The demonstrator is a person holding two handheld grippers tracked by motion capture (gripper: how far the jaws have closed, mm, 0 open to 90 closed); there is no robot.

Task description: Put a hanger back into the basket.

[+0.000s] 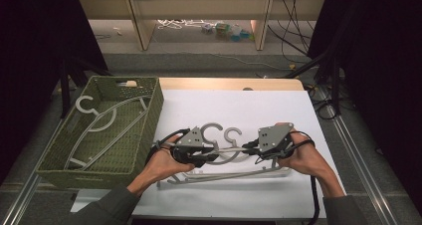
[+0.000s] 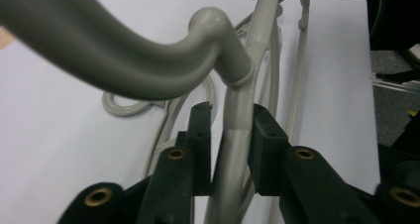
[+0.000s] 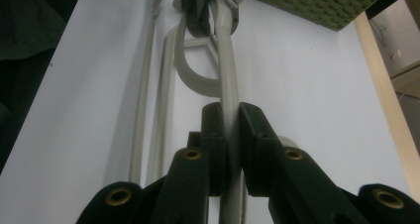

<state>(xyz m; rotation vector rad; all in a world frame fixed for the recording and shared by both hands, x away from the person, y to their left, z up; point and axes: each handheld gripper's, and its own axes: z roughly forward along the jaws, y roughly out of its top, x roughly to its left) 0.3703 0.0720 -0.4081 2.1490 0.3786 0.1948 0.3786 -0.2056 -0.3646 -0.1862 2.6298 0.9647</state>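
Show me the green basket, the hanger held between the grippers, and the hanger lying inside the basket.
green basket (image 1: 149,116), high view, on its right woven wall.
held hanger (image 2: 233,130), left gripper view, on the arm between the jaws.
hanger in the basket (image 1: 84,104), high view, on its hook.

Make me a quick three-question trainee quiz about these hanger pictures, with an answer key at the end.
1. True or false: the left gripper is shut on the arm of the held hanger.
2. Where does the hanger in the basket lie? A) inside the green basket B) on the white sheet C) on the floor
3. What does the right gripper clamp?

Key
1. True; its pads press on the grey arm just below the hook.
2. A
3. The same held hanger, on its thin grey arm, with more hangers lying on the sheet beneath.
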